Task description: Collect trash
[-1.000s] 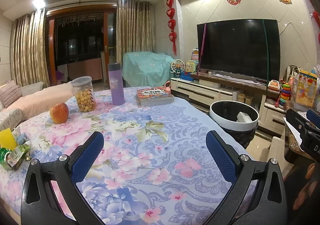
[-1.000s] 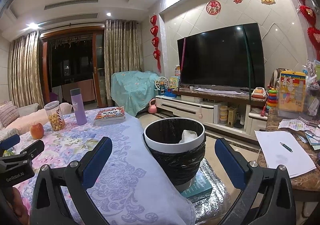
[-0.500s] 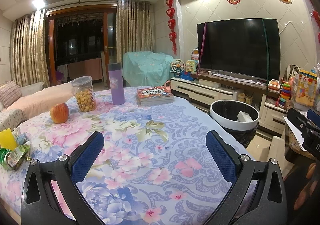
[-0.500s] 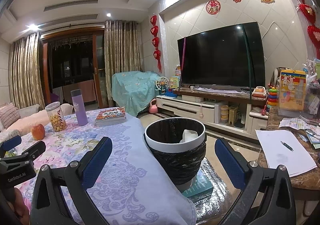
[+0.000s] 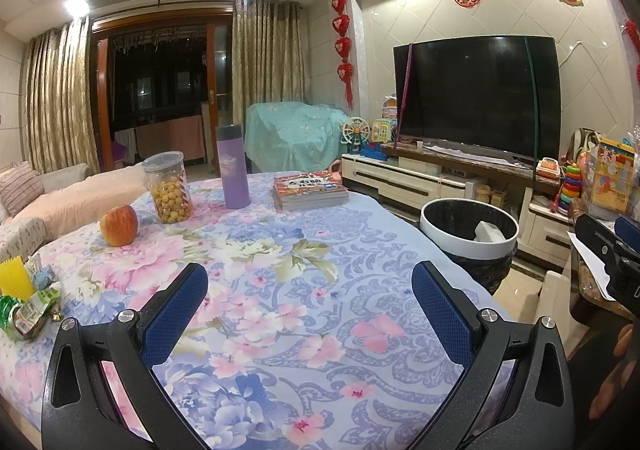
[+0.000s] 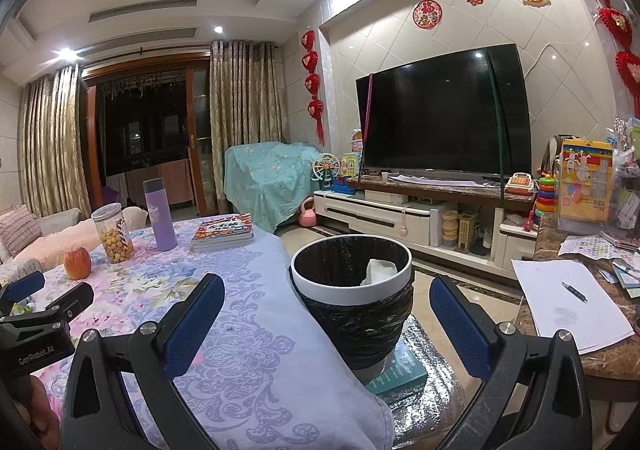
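Left tongs (image 5: 308, 298) are spread wide on my left wrist feed, nothing between the blue pads, hanging over the counter (image 5: 280, 290) with its floral cloth. Far left on that cloth I see the trash: crumpled green wrappers (image 5: 24, 314) beside a yellow piece (image 5: 16, 280), well apart from the tongs. Further back stand an apple (image 5: 119, 225), a clear jar of yellow balls (image 5: 168, 188), a purple bottle (image 5: 233, 167) and a stack of books (image 5: 310, 190). Off the counter's right edge sits the bin (image 5: 469, 228), white rim, black liner, with a white wad (image 5: 489, 231) inside. At the right border I catch part of the other tool.

On my right wrist feed, the right tongs (image 6: 326, 314) are also spread, holding nothing, and the bin (image 6: 352, 282) sits framed between the two pads, just beside the cloth's hanging corner. It rests on a teal book (image 6: 400, 370) over silver foil. The white wad (image 6: 378, 272) leans against the inner wall. A marble side table on the right (image 6: 560, 366) carries paper (image 6: 572, 302) and a pen (image 6: 574, 291).
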Demonstrator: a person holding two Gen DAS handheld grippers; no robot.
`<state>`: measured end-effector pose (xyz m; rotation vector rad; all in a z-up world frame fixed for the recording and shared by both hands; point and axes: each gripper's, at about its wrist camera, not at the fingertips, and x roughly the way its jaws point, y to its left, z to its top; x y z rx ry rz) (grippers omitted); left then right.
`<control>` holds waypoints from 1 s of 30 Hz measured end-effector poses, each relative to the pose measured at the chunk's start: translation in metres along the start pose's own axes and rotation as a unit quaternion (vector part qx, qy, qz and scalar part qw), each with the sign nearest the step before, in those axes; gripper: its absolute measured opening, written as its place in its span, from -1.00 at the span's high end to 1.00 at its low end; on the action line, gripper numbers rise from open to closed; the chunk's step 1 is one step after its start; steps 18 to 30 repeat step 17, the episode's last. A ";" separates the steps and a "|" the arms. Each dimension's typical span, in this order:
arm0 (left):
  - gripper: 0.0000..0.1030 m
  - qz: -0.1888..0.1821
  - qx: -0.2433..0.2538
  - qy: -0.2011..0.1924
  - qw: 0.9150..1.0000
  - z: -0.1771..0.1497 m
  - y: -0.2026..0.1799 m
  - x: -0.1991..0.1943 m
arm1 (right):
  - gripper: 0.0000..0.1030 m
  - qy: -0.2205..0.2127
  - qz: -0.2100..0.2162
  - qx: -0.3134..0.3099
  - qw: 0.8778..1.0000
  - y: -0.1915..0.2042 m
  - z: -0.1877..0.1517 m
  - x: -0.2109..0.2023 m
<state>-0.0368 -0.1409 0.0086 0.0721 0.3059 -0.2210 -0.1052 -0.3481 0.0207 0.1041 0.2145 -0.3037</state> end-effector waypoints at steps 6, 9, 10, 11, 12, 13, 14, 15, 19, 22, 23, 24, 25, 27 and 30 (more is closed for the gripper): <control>-1.00 -0.001 0.000 0.001 1.000 -0.001 0.001 0.001 | -1.00 0.000 0.000 0.000 1.000 0.001 0.000 0.000; -1.00 -0.001 0.001 0.003 1.000 -0.003 0.002 0.002 | -1.00 0.000 0.000 0.000 1.000 0.001 0.000 0.000; -1.00 -0.002 0.001 0.004 1.000 -0.003 0.002 0.004 | -1.00 0.000 0.000 0.000 1.000 0.001 0.000 0.000; -1.00 -0.003 0.001 0.005 1.000 -0.003 0.002 0.005 | -1.00 0.000 0.000 0.001 1.000 0.001 0.000 -0.001; -1.00 -0.003 0.001 0.006 1.000 -0.004 0.003 0.006 | -1.00 0.001 0.001 0.001 1.000 0.001 0.000 0.000; -1.00 -0.004 0.000 0.008 1.000 -0.004 0.004 0.007 | -1.00 0.002 0.002 0.002 1.000 0.002 0.000 0.000; -1.00 -0.004 0.000 0.009 1.000 -0.004 0.004 0.008 | -1.00 0.001 0.002 0.002 1.000 0.002 0.000 -0.001; -1.00 -0.004 0.000 0.010 1.000 -0.005 0.005 0.009 | -1.00 0.002 0.002 0.001 1.000 0.002 0.000 0.000; -1.00 -0.006 0.000 0.012 1.000 -0.004 0.005 0.011 | -1.00 0.003 0.003 0.002 1.000 0.004 0.001 0.000; -1.00 -0.006 0.000 0.012 1.000 -0.004 0.005 0.011 | -1.00 0.003 0.003 0.002 1.000 0.004 0.001 0.000; -1.00 -0.006 0.000 0.012 1.000 -0.004 0.005 0.011 | -1.00 0.003 0.003 0.002 1.000 0.004 0.001 0.000; -1.00 -0.006 0.000 0.012 1.000 -0.004 0.005 0.011 | -1.00 0.003 0.003 0.002 1.000 0.004 0.001 0.000; -1.00 -0.006 0.000 0.012 1.000 -0.004 0.005 0.011 | -1.00 0.003 0.003 0.002 1.000 0.004 0.001 0.000; -1.00 -0.006 0.000 0.012 1.000 -0.004 0.005 0.011 | -1.00 0.003 0.003 0.002 1.000 0.004 0.001 0.000; -1.00 -0.006 0.000 0.012 1.000 -0.004 0.005 0.011 | -1.00 0.003 0.003 0.002 1.000 0.004 0.001 0.000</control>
